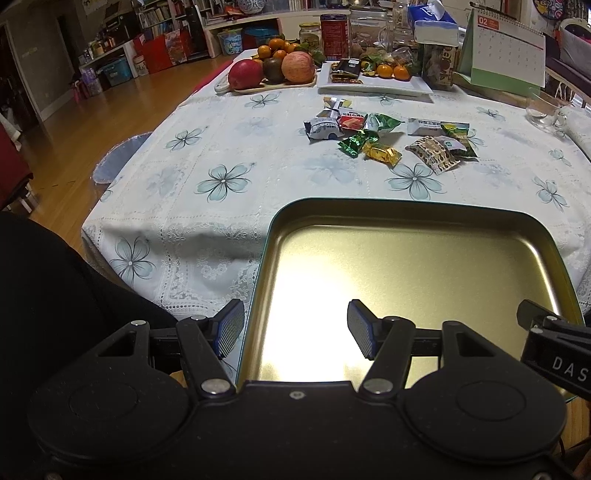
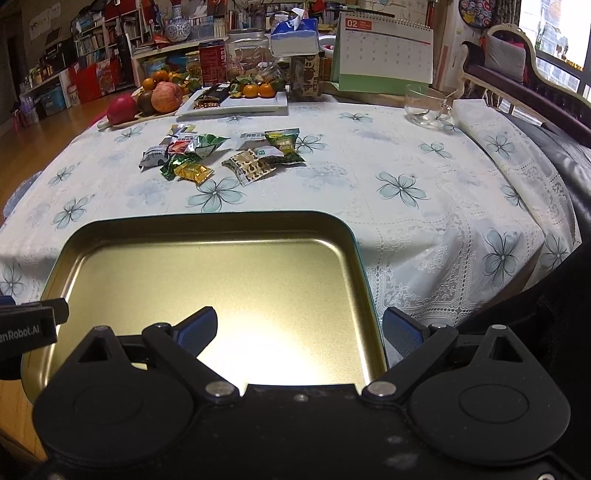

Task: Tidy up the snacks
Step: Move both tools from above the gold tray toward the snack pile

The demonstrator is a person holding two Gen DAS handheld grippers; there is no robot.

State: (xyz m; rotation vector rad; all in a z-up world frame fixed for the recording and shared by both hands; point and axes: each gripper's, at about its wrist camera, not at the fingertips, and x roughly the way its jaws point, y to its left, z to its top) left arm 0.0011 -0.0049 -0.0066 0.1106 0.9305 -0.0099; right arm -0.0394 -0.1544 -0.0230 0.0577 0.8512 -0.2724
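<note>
Flowered counter [image 1: 221, 177], gold tin tray [image 1: 406, 236] at its near edge.
Your left hand-held gripper [image 1: 295, 332] straddles the tray's left rim, fingers spread; wrapped snacks [image 1: 388, 136] lie mid-counter beyond the tray; your right hand-held gripper [image 2: 299, 332] gapes over its right rim.

A: State floor and storage.
B: Wooden floor [image 1: 110, 110], warm brown. Bookshelves [image 1: 159, 18] stand along the far wall, with red boxes [image 1: 162, 51] at their base.
A: State seating and openings.
B: Carved sofa [image 2: 517, 74] on the right, beside a daylit window [image 2: 554, 33].
A: State tabletop covering.
B: White lace tablecloth [image 2: 443, 221] with blue flower print. Lighting is dim.
</note>
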